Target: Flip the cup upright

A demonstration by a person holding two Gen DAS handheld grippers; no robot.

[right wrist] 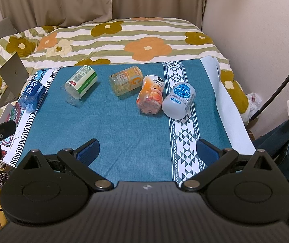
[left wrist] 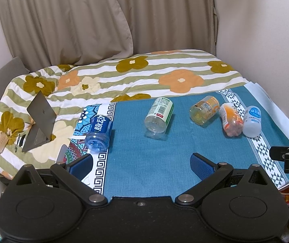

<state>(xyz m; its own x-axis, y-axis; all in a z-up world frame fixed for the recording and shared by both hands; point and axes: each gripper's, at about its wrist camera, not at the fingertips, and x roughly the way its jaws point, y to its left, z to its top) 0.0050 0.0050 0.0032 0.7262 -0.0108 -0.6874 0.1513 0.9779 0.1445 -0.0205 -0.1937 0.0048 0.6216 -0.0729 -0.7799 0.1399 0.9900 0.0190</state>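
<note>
Five cups (right wrist: 150,95) lie toppled on one teal cloth (right wrist: 124,131).

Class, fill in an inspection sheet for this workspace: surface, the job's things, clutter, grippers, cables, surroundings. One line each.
Surface: teal cloth with patterned borders, spread over a floral quilt.
Job's things: five cut-bottle cups on their sides: blue cup, green cup, yellow cup, orange cup, white cup; orange and white touch.
Clutter: open laptop on the quilt.
Grippers: left gripper open, empty; right gripper open, empty.
Cables: dark cable at right.
Surroundings: curtains, wall.
</note>
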